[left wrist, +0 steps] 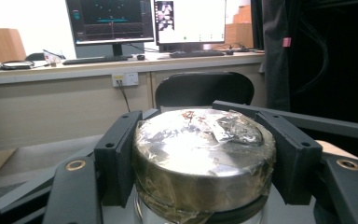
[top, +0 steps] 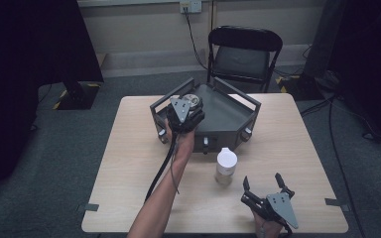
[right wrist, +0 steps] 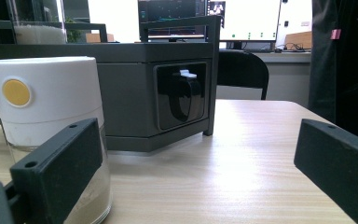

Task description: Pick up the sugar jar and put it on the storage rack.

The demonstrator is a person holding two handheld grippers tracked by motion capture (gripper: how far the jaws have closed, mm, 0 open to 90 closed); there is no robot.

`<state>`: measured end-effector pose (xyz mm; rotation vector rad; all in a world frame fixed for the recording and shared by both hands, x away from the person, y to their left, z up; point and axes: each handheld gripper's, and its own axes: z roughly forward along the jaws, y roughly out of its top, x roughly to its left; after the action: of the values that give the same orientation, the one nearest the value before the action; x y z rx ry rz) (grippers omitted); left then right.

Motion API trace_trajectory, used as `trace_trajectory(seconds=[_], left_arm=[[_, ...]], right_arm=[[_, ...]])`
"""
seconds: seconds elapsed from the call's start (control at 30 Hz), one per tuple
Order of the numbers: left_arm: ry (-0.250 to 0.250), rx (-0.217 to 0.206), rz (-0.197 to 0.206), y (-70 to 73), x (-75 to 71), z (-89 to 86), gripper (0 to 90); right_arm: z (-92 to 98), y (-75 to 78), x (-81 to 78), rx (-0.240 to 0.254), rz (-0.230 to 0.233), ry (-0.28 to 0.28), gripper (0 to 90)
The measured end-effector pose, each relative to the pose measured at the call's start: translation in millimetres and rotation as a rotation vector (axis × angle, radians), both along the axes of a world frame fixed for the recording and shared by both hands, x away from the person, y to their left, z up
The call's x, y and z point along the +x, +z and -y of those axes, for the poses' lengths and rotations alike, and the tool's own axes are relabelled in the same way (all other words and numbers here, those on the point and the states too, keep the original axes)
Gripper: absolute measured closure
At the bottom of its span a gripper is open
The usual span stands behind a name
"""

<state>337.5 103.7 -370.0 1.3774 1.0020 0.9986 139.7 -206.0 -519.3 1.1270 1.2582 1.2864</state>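
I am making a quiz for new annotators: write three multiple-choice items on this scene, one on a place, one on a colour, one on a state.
1. Where does the white-lidded jar stand?
A. on the chair
B. on the table before the grey rack
C. on the floor

2. What colour is the dot on the jar's lid?
A. yellow
B. blue
C. red

3. How is the left claw?
A. open, holding nothing
B. lying flat on the table
C. shut on the foil-topped can

Key: 1 B, the high view shows it there. 2 A, seen in the right gripper view. 3 C, both jaws press the can's sides.
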Motion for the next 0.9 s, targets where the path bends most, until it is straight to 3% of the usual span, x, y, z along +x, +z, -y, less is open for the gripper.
trace_trajectory(seconds=[0.23, 0.47, 0.67, 0.9], left_arm=[[0.004, -0.001, -0.012, -4.1, 1.3, 0.0, 34.9], [0.022, -0.006, 0.003, -9.8, -1.3, 0.7, 34.8], [0.023, -0.030, -0.010, -9.0, -1.6, 0.2, 34.7], [0.018, -0.021, -0.018, -6.4, -1.0, -0.9, 34.6]], right_arm=[[0.0, 0.0, 0.0, 0.000, 0.000, 0.000, 0.0], [0.0, 0.0, 0.0, 0.000, 0.000, 0.000, 0.0], [-0.2, -0.1, 0.0, 0.000, 0.000, -0.001, 0.0], [-0.3, 0.0, 0.0, 0.000, 0.000, -0.001, 0.0]])
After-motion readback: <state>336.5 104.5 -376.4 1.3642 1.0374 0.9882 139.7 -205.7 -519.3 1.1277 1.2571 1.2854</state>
